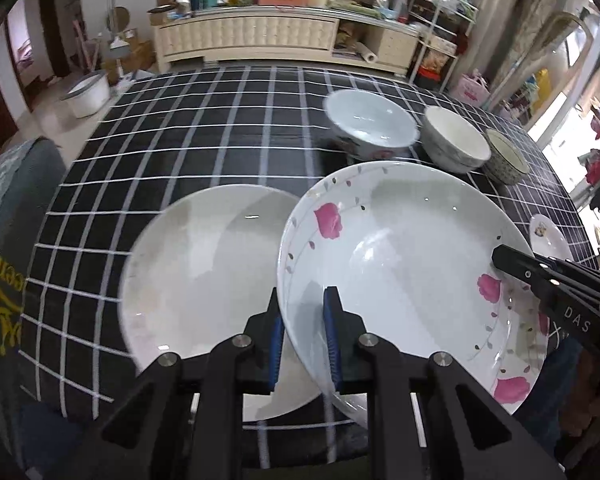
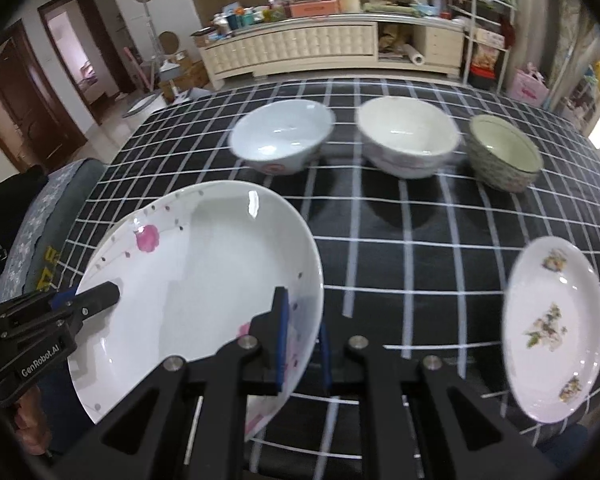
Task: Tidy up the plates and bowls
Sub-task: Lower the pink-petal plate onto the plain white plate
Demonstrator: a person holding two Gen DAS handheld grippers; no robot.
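A white plate with pink flowers (image 1: 404, 264) (image 2: 204, 280) is held above the table, tilted. My left gripper (image 1: 305, 340) is shut on its left rim, and shows at the left of the right wrist view (image 2: 100, 296). My right gripper (image 2: 304, 344) is shut on its right rim, and shows at the right of the left wrist view (image 1: 512, 264). A plain white plate (image 1: 204, 288) lies on the table to the left, partly under the flowered plate. Three bowls stand in a row at the back: pale blue (image 2: 284, 136), white (image 2: 408, 136) and patterned grey-green (image 2: 504, 156).
A small oval plate with flower prints (image 2: 556, 328) lies on the right near the front edge. The table has a black cloth with white grid lines (image 2: 400, 232). A grey cushioned chair (image 1: 16, 208) stands at the table's left. A cluttered sideboard (image 1: 252, 36) stands behind.
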